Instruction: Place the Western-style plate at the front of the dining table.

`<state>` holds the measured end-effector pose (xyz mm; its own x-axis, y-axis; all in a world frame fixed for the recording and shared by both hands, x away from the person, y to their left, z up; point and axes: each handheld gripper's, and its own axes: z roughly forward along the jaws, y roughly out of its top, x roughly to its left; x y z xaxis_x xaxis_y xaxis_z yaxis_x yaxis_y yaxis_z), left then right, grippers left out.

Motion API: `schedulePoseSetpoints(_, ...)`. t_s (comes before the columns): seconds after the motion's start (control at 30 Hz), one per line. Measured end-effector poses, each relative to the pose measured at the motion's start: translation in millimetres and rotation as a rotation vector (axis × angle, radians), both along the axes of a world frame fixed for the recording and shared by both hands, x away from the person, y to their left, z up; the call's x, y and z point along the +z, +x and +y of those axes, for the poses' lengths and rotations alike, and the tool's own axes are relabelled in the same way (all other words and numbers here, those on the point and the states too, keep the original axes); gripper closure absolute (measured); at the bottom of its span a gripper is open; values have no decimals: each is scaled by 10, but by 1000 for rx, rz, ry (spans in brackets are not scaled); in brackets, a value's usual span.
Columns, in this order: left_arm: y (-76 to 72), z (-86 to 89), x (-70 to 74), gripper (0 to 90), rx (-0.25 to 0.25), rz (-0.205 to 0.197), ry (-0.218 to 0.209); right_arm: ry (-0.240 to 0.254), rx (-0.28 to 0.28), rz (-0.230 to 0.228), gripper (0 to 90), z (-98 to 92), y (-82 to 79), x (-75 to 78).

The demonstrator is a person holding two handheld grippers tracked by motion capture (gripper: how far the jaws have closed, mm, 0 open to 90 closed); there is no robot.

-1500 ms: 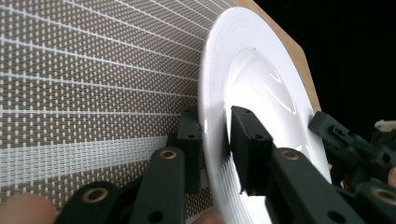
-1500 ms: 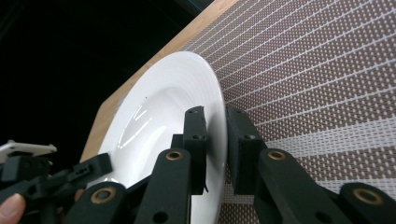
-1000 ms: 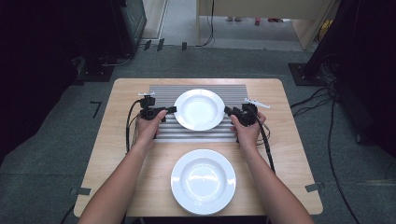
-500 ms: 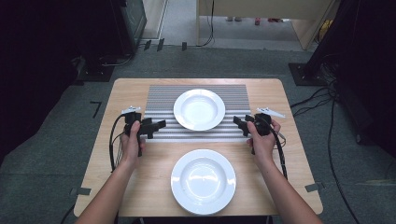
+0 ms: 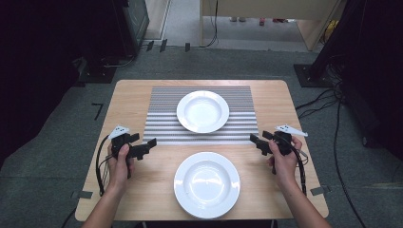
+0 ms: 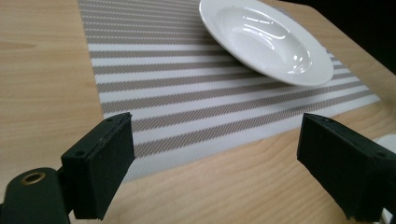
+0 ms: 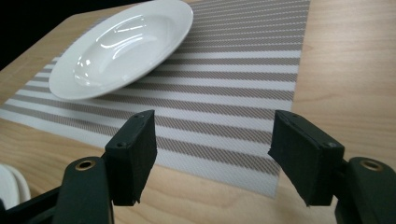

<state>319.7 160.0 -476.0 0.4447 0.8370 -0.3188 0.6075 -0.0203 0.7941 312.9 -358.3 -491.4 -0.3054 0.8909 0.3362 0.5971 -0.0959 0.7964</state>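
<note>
Two white plates sit on the table (image 5: 133, 99): one (image 5: 203, 111) on the striped mat (image 5: 161, 123) at upper centre, another (image 5: 206, 184) at lower centre. The left claw (image 5: 142, 146) and right claw (image 5: 259, 141) flank them at mid-frame, both gaping, gripping nothing.

Left gripper (image 5: 142, 148): released the far plate's (image 5: 203, 111) left rim; withdrawn outward and toward the person, now beside the placemat's (image 5: 161, 124) near-left corner, jaws apart. Right gripper (image 5: 259, 141): likewise released the right rim; withdrawn to the near-right corner, jaws apart.
</note>
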Motion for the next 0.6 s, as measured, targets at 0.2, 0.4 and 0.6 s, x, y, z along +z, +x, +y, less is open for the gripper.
schedulePoseSetpoints(0.2,-174,82,-48,107,4,-3,34,-27,1,6,312,-138,-191,-38)
schedulePoseSetpoints(0.4,-363,227,-142,107,38,11,52,-67,-3,12,303,-280,-406,-80)
schedulePoseSetpoints(0.6,-580,412,-219,107,85,30,82,-76,-21,21,298,-457,-618,-135)
